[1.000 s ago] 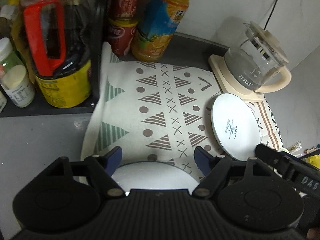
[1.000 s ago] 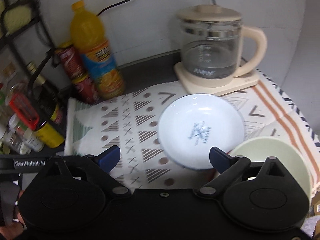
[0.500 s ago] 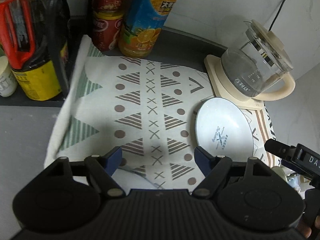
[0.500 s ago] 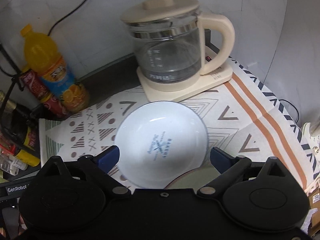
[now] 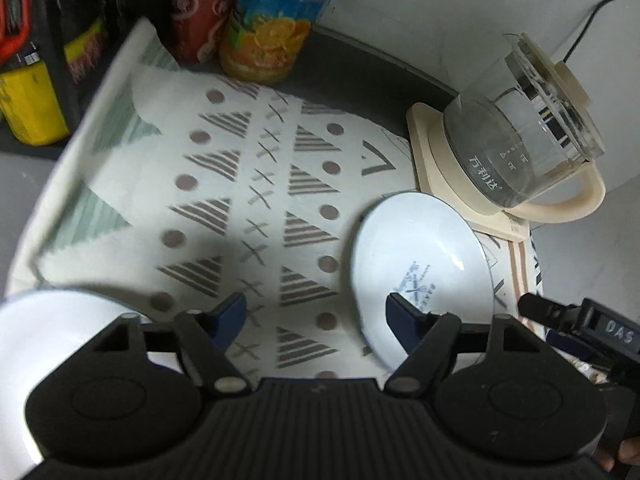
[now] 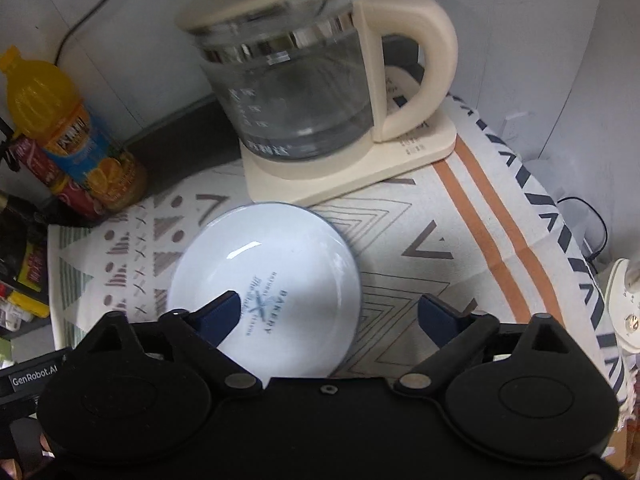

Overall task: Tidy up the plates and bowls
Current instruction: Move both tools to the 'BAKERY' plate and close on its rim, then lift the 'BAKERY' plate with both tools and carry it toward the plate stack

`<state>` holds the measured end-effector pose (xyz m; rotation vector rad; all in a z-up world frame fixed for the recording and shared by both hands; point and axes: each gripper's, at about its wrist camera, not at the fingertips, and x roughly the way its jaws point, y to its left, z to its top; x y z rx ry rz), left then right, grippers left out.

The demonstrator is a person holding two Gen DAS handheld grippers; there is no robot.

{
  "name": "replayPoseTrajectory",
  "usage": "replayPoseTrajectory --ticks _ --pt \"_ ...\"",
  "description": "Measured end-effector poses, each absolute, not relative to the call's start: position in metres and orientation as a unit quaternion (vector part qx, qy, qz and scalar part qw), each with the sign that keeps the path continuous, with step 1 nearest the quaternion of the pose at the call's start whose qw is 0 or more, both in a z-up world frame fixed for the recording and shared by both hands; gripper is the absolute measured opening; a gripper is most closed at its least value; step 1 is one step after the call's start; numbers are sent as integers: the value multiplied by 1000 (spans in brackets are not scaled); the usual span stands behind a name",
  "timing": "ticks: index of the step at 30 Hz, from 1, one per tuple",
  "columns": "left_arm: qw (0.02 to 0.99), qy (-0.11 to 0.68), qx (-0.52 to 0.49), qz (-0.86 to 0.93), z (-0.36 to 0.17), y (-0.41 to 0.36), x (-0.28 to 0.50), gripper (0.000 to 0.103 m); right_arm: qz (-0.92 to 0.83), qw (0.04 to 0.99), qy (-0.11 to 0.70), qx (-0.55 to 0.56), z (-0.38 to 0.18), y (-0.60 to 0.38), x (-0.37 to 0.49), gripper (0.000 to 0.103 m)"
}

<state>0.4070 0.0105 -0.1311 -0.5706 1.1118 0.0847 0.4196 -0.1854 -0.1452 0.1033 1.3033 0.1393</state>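
Right gripper: jaws spread wide, nothing between them. The white bowl with the blue "BAKERY" print lies just ahead and offset to the left-jaw side; the left blue fingertip overlaps the bowl's interior in the right wrist view, while the right fingertip sits over bare patterned cloth. Whether that left tip touches the bowl or hovers above it cannot be told. Round bowl, so no long axis; the rim nearest the jaws is the obvious pinch spot. Judgement: a small shift toward the left jaw's side would put the near rim between the jaws.

Left gripper: jaws also spread, empty. The same white bowl lies ahead toward its right jaw, the right fingertip overlapping the bowl's near edge in view. A second white dish, blurred and overexposed, sits beside and partly behind the left jaw's outer side; plate or bowl cannot be told.

Both grippers sit near the printed bowl, approaching from opposite sides; the right gripper looks slightly better lined up, as more of the bowl falls within its jaw span.

Farther out: a glass kettle on its cream base stands just beyond the bowl, close to the far rim. An orange juice bottle and red cans stand beyond the cloth on the left-jaw side. Risk: a push forward could slide the bowl into the kettle base.
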Motion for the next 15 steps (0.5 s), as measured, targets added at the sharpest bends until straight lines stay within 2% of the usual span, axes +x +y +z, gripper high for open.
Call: replayPoseTrajectory --ticks 2,7,9,15 --pt "805 520 -283 40 -138 5 409 68 78 781 618 50 -152 -190 428 85" --pt "792 522 -313 48 -152 -9 415 46 105 757 643 47 -172 -193 445 71" --pt "786 523 -325 54 -159 -12 417 40 108 746 655 46 -182 -193 451 63" --pt "772 526 -352 62 -173 -17 421 26 116 719 684 46 -207 -192 463 51"
